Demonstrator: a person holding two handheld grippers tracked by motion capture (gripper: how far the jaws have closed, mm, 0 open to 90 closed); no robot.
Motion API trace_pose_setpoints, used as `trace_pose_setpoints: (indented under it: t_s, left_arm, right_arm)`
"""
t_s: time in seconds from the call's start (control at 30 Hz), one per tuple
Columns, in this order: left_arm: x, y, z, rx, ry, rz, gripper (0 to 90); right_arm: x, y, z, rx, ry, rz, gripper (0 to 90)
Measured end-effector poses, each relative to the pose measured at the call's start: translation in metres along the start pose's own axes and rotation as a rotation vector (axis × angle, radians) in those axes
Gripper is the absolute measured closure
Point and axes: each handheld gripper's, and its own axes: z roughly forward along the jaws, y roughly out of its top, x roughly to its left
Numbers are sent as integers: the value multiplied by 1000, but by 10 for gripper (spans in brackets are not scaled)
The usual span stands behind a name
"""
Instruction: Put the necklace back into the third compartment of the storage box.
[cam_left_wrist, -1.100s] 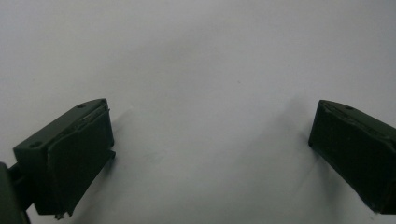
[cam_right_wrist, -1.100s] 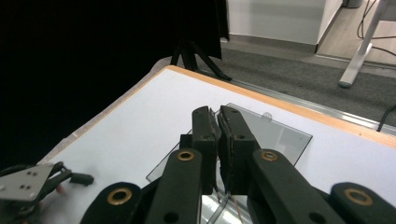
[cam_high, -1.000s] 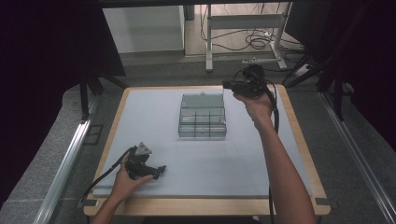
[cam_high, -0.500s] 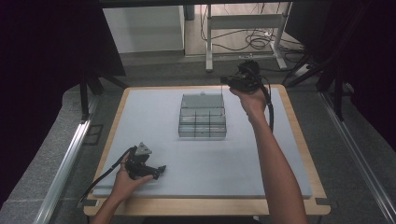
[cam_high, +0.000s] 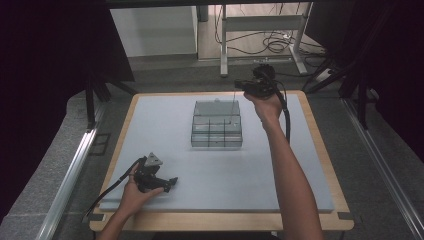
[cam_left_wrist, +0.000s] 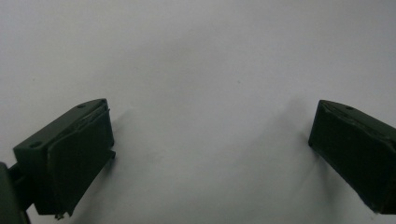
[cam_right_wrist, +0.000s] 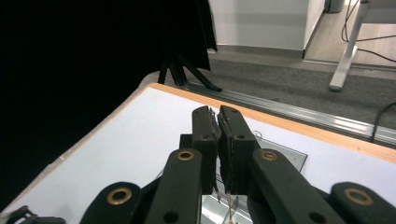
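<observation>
A clear plastic compartment box (cam_high: 216, 131) stands on the grey mat, its lid raised at the far side. My right gripper (cam_high: 239, 84) is held above the box's far right corner. In the right gripper view its jaws (cam_right_wrist: 218, 116) are pressed together on a thin brownish wire (cam_right_wrist: 230, 206) that hangs down below them. The same wire (cam_high: 235, 100) appears as a fine vertical line in the high view. My left gripper (cam_high: 169, 183) rests on the mat near the front left, held by a hand. It is open (cam_left_wrist: 210, 140), with bare mat between the jaws.
The grey mat (cam_high: 280, 170) covers a wooden-edged table (cam_high: 327, 165). Black curtains and stand legs (cam_right_wrist: 180, 70) flank the table's left side. Beyond the far edge are a metal rail, a desk frame and floor cables (cam_high: 270, 45).
My right gripper has drifted slightly left and toward the far edge, staying shut. The left gripper has stayed put.
</observation>
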Motion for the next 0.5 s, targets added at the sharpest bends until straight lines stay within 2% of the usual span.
trace_pose_setpoints:
  t_s: [0.13, 0.37, 0.5]
  left_arm:
    - [0, 0, 0, 0, 0, 0, 0]
    - [0, 0, 0, -1, 0, 0, 0]
    - [0, 0, 0, 2, 1, 1, 0]
  right_arm:
    - [1, -4, 9, 21, -10, -16, 839]
    - [-5, -14, 22, 61, -47, -25, 839]
    - [-8, -22, 30, 84, -52, -27, 838]
